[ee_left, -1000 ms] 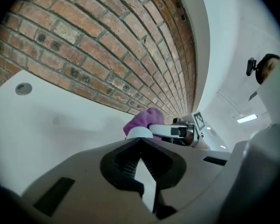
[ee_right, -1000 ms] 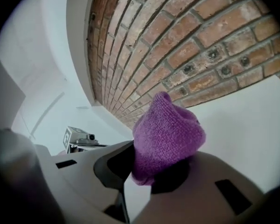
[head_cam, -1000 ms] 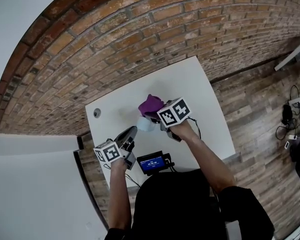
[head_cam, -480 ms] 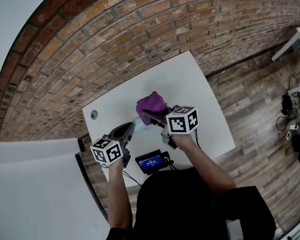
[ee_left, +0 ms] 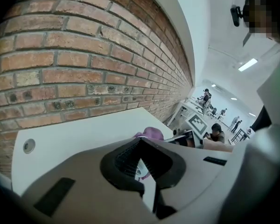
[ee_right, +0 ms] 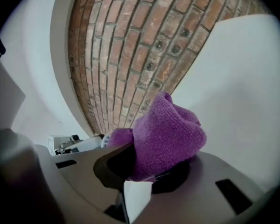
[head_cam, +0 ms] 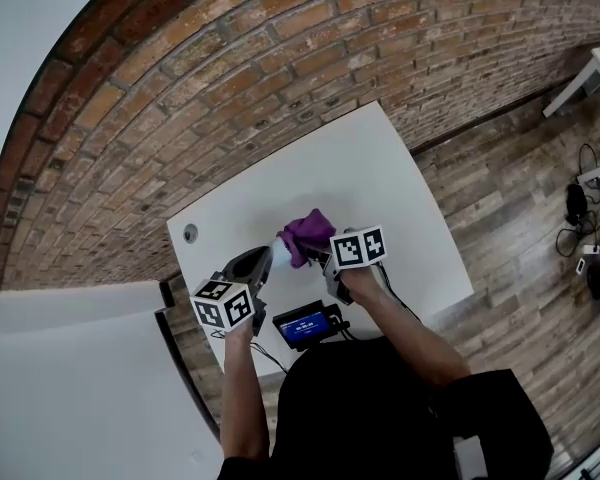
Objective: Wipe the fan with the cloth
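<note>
Both tongs closed: left tongs (head_cam: 267, 259) pinched on the fan (head_cam: 280, 252), a small pale thing at their tips; right tongs (head_cam: 320, 254) clamped on the cloth (ee_right: 165, 134), purple, bunched, standing up out of the jaws.

Fan sits over the middle of the table (head_cam: 380, 178), cloth pressed against it. It juts from the left tips up and right in head view, toward the cloth; too small to tell its long axis.

2 forearms reach forward from the body, tips converging. Left tongs aim up-right, right tongs aim left.

Left gripper view alone: cloth past the tips, right marker cube (ee_left: 198, 123), people at far desks.

Head view alone: screen (head_cam: 305, 325) at the near table edge, hole (head_cam: 190, 233) in the tabletop on the side towards the brick wall (head_cam: 230, 58).
</note>
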